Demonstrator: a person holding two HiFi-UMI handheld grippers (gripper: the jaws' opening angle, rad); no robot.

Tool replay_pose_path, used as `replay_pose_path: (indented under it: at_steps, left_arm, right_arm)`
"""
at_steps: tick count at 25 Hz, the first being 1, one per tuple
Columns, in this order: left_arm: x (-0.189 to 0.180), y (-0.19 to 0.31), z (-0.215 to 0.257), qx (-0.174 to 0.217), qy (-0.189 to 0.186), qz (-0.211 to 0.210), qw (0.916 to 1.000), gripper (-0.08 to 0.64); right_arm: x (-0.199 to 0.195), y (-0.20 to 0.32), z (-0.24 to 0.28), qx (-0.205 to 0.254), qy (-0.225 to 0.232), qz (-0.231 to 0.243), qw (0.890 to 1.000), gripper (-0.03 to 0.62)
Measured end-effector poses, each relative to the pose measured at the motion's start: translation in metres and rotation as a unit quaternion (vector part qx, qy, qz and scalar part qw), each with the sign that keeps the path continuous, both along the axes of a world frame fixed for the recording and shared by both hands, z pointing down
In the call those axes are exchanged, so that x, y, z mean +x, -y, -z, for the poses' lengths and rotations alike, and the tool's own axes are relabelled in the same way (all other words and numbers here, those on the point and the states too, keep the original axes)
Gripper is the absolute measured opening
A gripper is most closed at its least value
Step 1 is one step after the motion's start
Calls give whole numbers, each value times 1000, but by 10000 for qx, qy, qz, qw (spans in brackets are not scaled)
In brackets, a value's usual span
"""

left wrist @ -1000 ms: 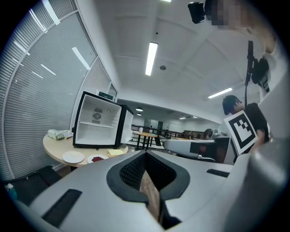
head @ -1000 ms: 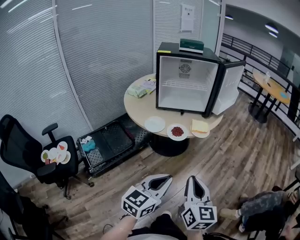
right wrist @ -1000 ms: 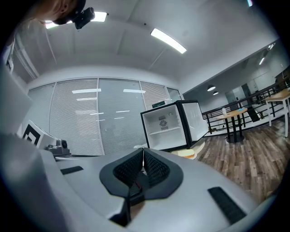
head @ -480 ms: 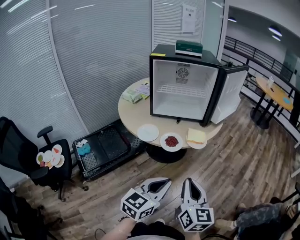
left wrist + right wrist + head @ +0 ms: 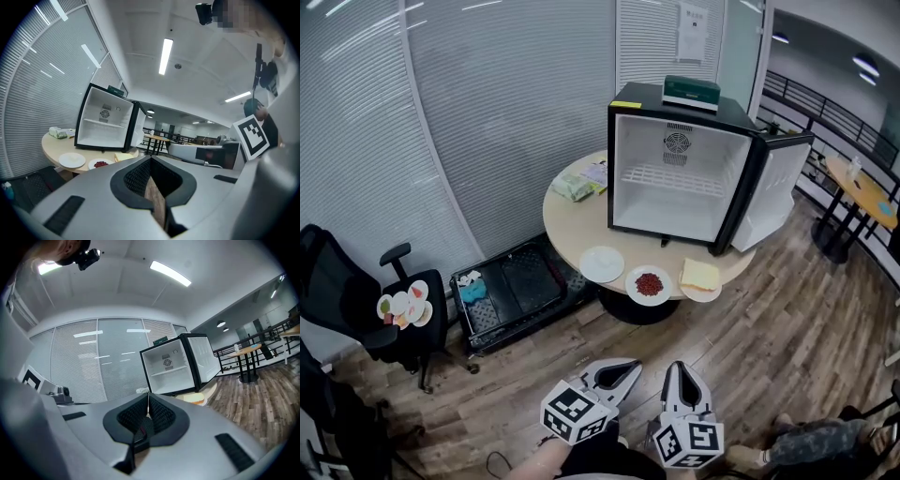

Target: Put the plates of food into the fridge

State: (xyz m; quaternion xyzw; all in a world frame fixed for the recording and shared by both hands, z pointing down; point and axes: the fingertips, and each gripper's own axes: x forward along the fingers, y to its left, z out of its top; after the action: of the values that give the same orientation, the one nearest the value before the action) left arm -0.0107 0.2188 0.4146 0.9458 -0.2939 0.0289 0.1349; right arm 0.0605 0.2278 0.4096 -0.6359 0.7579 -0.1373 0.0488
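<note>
Left gripper (image 5: 630, 366): jaws together, empty, well short of the table (image 5: 567, 220).
Right gripper (image 5: 682, 368): likewise closed on nothing.
Plate of red food (image 5: 649, 284): at the table edge before the open fridge (image 5: 675, 178), likely staged for loading.

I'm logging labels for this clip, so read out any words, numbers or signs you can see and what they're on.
No text is legible.
White paper sheet on the wall behind the black mini fridge: print too small.
Green box on the fridge top: label blurred.
Yellow sticker on the fridge's top corner: unreadable.
</note>
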Motion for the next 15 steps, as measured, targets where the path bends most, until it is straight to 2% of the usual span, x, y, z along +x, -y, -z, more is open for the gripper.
replay_pose_path:
  at_steps: [7, 15]
  left_arm:
    - [0, 10, -8, -128, 15, 64, 9999, 5]
    - [9, 55, -7, -112, -27, 66, 9999, 5]
  right_arm:
    - [6, 12, -6, -93, 73, -91, 9999, 8]
    - [15, 52, -3, 43, -16, -53, 10000, 9]
